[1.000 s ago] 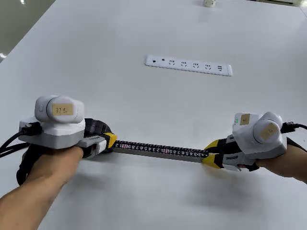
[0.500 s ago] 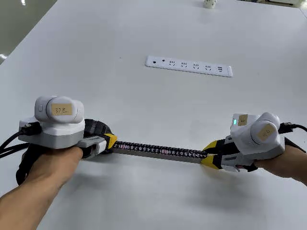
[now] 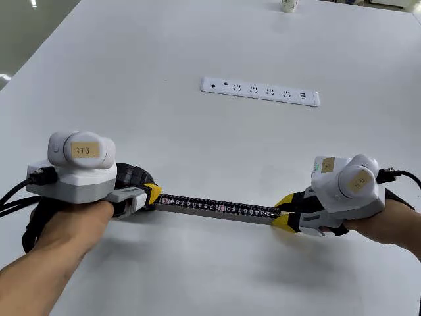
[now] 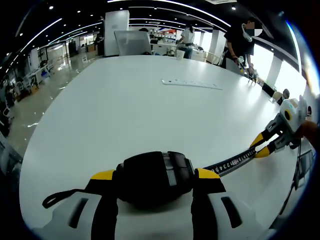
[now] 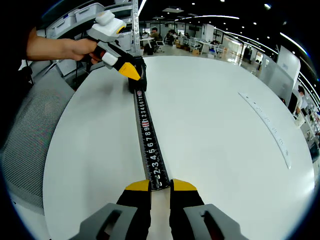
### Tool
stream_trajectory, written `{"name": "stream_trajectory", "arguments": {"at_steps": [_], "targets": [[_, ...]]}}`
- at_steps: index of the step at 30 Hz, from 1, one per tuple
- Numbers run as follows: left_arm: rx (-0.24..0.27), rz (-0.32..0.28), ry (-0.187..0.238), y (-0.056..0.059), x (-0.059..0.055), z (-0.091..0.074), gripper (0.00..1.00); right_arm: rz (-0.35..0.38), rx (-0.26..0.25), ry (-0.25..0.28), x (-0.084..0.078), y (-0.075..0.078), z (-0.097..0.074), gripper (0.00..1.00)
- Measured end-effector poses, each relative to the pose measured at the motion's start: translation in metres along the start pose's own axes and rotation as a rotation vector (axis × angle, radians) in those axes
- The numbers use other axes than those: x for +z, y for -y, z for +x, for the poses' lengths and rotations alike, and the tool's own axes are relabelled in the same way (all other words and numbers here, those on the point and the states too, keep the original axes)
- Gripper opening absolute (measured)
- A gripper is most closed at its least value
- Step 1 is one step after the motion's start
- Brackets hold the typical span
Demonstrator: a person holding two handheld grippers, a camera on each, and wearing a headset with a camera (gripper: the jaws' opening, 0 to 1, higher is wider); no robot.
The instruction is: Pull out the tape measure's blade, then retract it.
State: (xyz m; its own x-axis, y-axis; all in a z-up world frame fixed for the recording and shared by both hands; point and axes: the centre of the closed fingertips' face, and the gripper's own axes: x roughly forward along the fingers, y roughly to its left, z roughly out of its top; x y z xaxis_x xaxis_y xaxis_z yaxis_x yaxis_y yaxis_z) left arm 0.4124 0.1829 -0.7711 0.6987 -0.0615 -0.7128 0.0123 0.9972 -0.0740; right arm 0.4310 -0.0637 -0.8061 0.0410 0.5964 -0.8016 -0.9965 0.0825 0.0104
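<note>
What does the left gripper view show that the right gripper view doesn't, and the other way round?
Left gripper view: close up, the black case clamped in the left gripper, plus its wrist strap. Right gripper view: close up, the blade pinched at its end by the right gripper, plus a mesh chair. Both: the extended blade, the power strip, the white table.

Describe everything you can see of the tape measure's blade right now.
The black tape measure blade is a thin, flat strip, metal by its look, printed with white numerals and a few red marks. It is pulled out straight and runs from the black tape measure case, held in the left gripper, to the right gripper, whose fingers are shut on its free end. It lies low along the white table; whether it touches the surface I cannot tell.
</note>
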Motion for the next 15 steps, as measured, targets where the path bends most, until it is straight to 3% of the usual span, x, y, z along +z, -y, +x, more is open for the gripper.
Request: {"name": "stream_trajectory", "arguments": {"at_steps": [15], "targets": [[-0.005,-0.003,-0.002,0.001,0.0,-0.001,0.54,-0.002,0.011,0.009,0.011,-0.003,0.009,0.1]]}}
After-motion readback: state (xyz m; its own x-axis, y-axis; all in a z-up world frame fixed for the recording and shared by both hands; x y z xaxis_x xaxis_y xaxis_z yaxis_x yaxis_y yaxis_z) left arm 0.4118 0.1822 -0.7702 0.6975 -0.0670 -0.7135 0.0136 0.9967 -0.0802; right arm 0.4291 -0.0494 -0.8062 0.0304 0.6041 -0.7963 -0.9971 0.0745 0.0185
